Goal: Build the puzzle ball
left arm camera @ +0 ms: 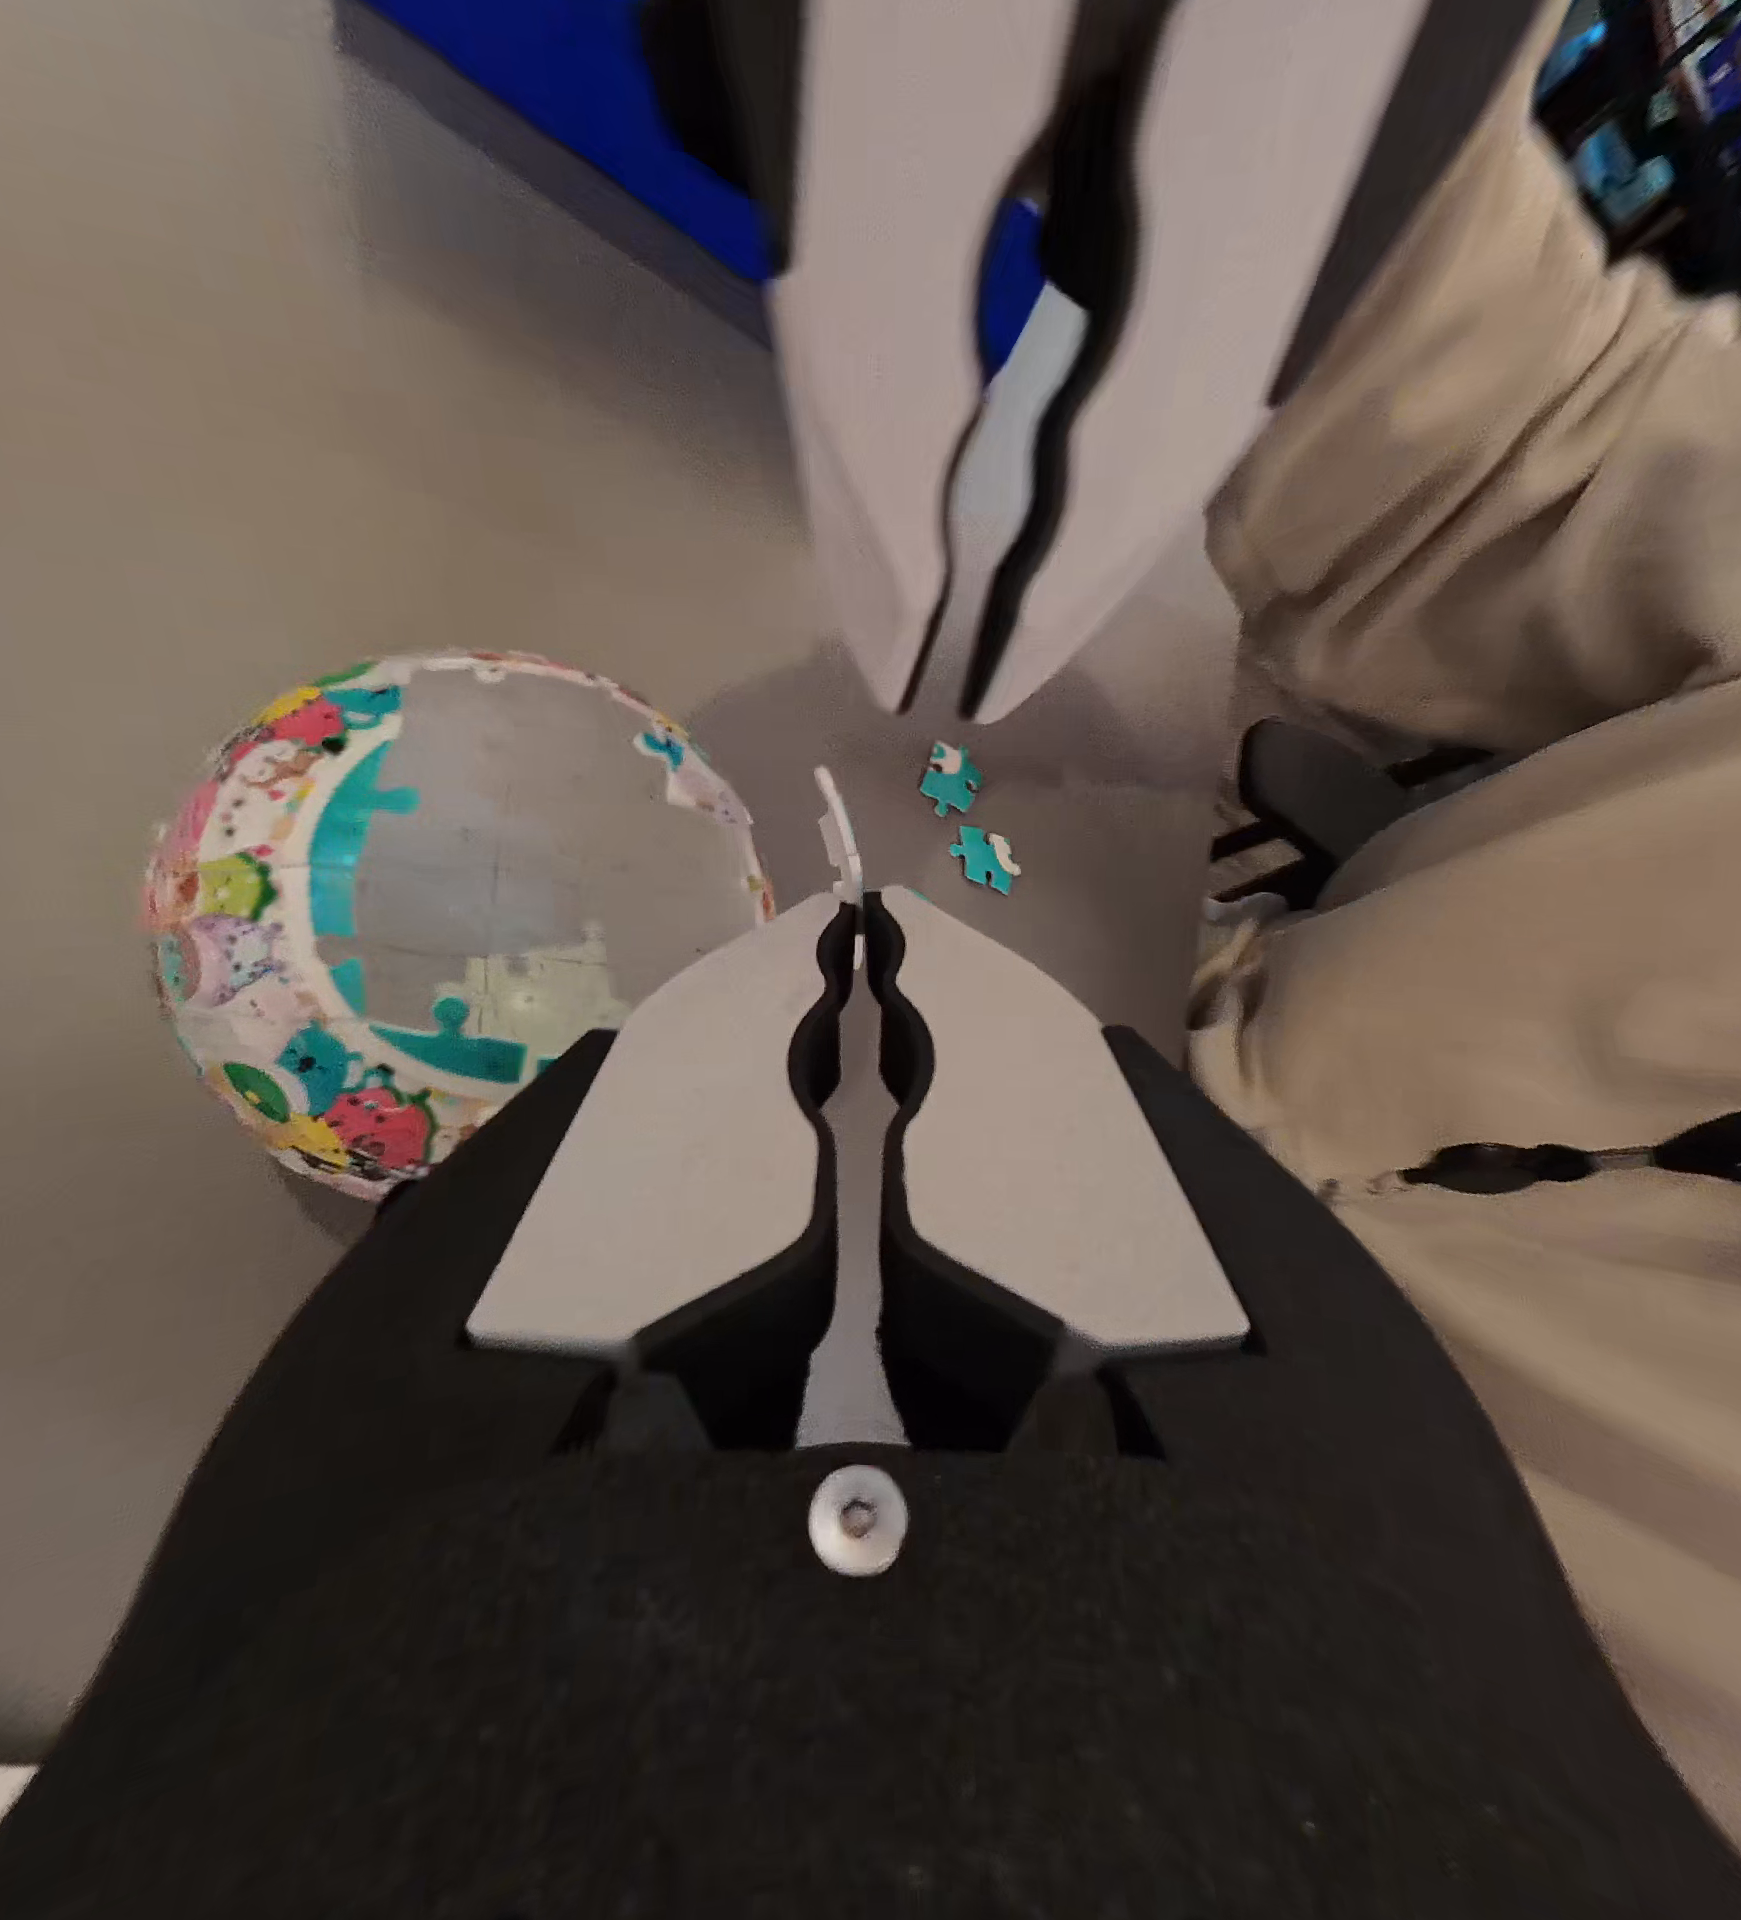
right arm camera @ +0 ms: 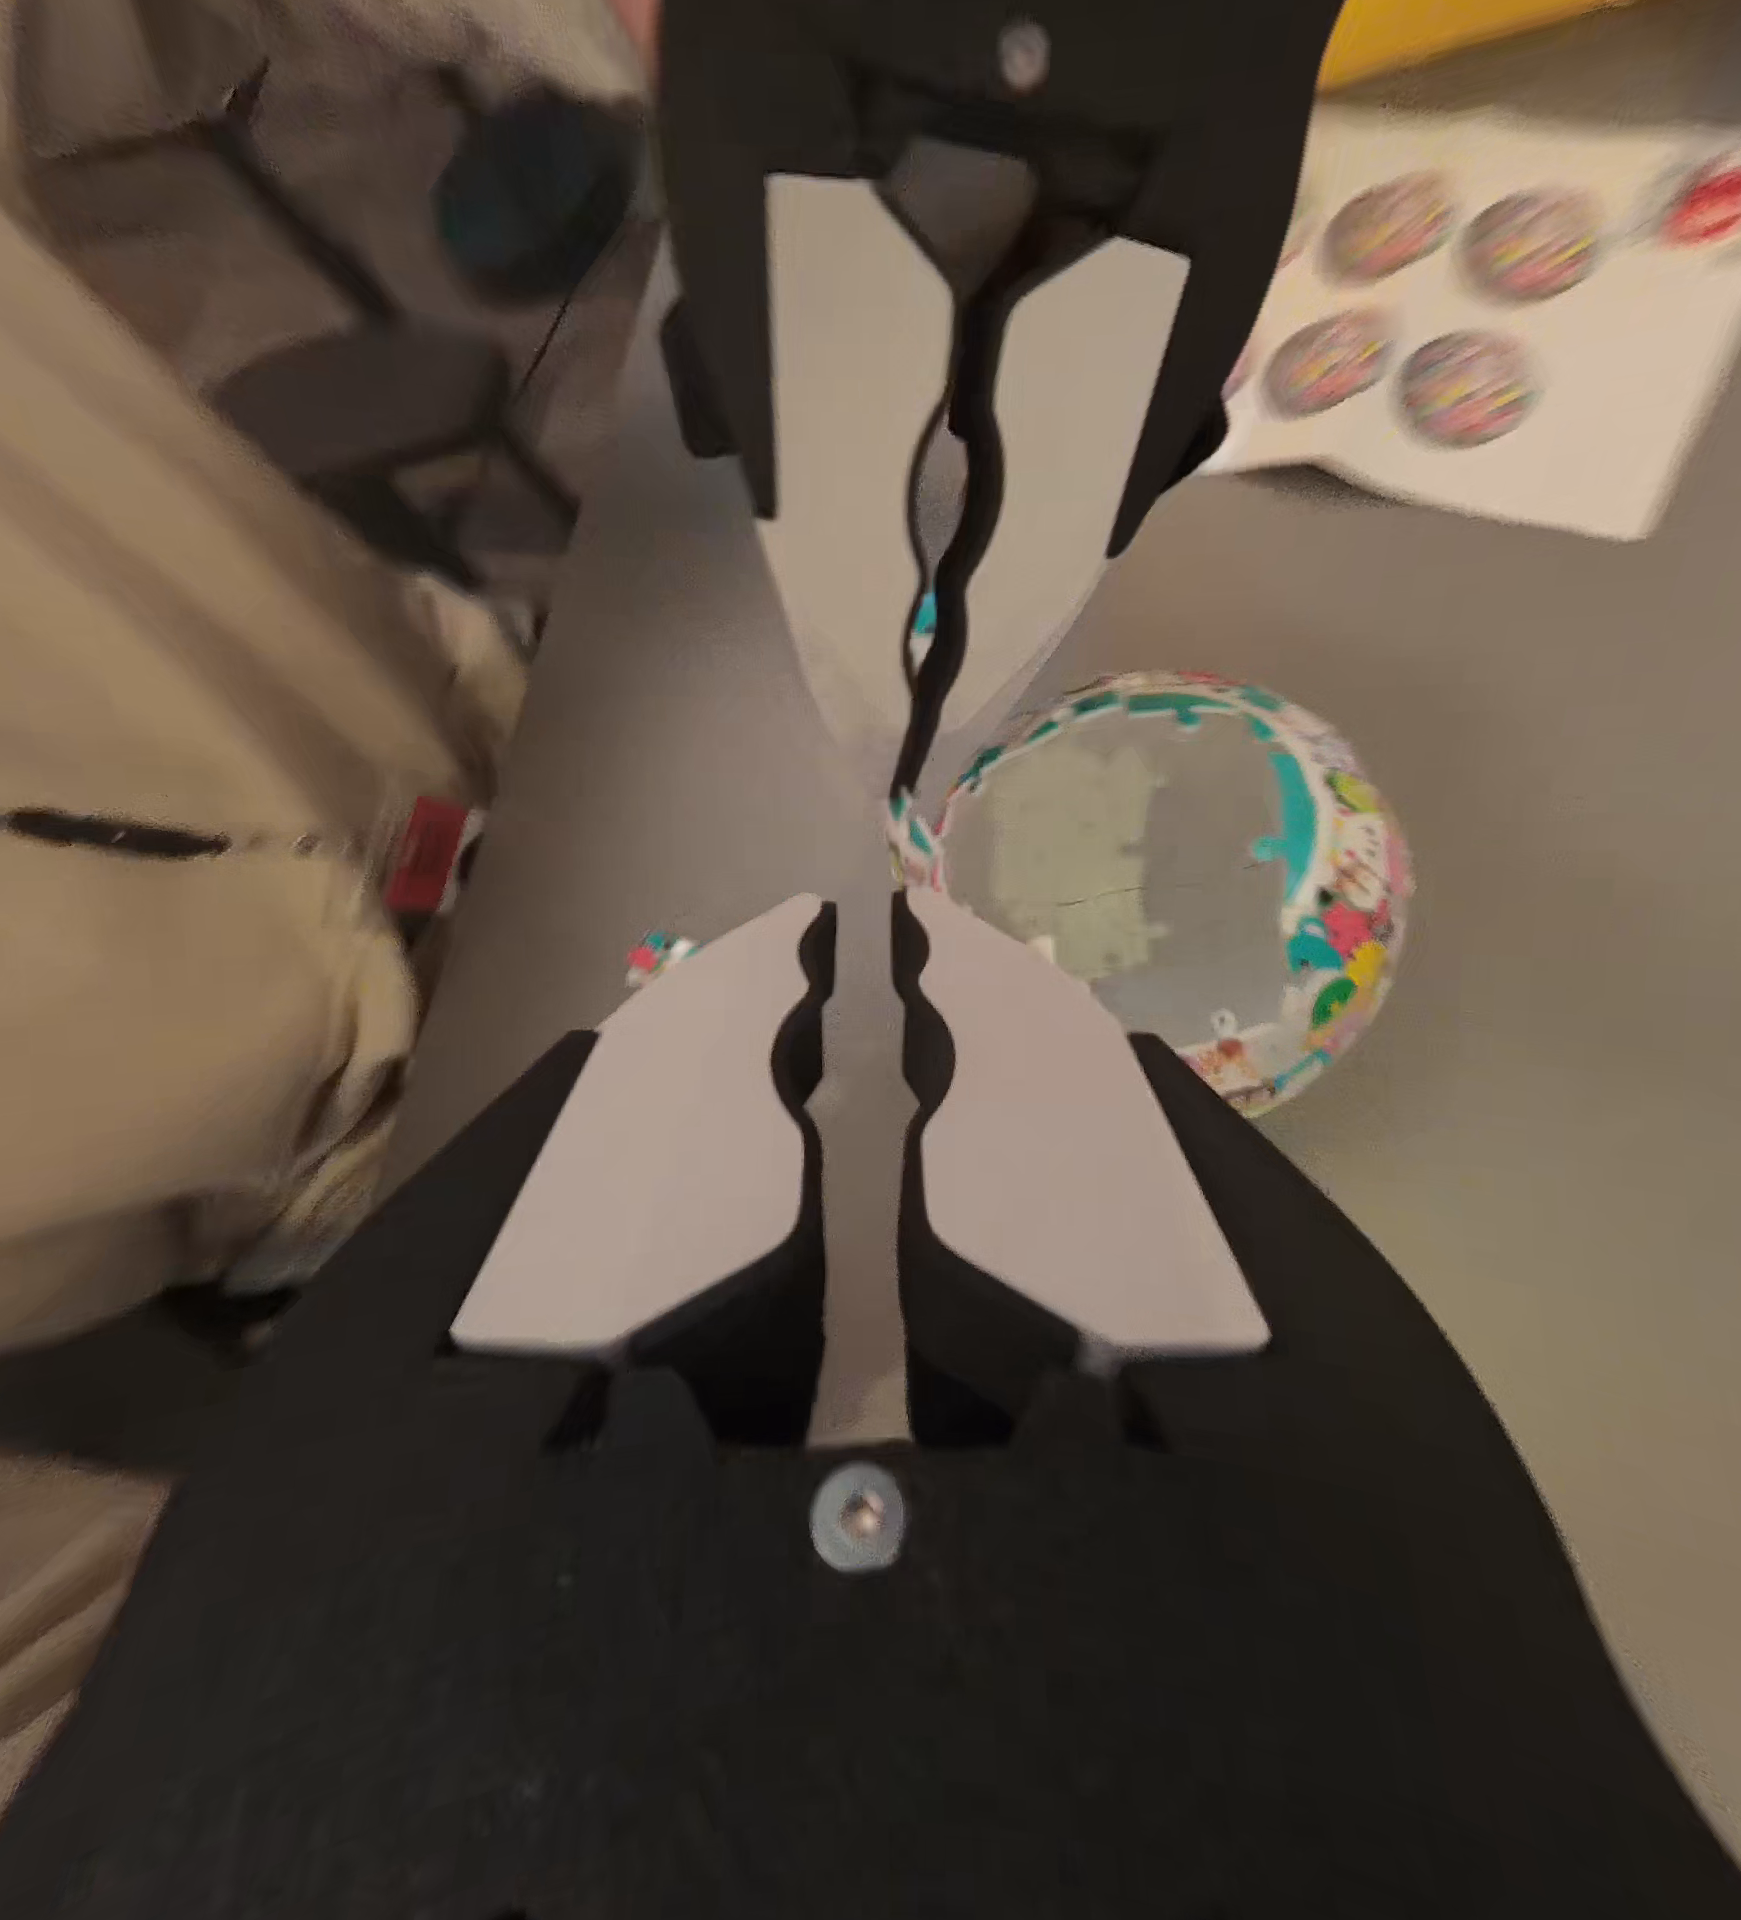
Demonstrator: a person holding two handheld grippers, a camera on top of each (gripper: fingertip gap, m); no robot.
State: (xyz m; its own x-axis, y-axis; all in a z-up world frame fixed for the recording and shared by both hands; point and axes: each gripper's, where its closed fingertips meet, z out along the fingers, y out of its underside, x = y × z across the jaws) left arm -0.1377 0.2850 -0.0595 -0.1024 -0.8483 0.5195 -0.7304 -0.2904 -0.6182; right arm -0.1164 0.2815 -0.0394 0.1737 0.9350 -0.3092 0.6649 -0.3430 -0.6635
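Left gripper [left arm camera: 861, 902] has its jaws pressed onto a thin curved puzzle piece [left arm camera: 838, 844], held edge-on by its lower rim, most of it sticking up past the tips. Right gripper [right arm camera: 861, 914] faces it w/ jaws a narrow slit apart, nothing between them; in the left wrist view its tips hang just above two loose teal pieces [left arm camera: 968, 816] on the grey table [left arm camera: 170, 416].

The puzzle ball [left arm camera: 450, 914] sits on the table just beside the left tips, approx. half its shell missing, big opening facing up.

Judgement: pieces are light, stiff plastic, prob. slick, so grip by the edge, not the tabs. The ball is a hollow shell, likely to roll or pop apart if squeezed; steady it by the rim of the opening.
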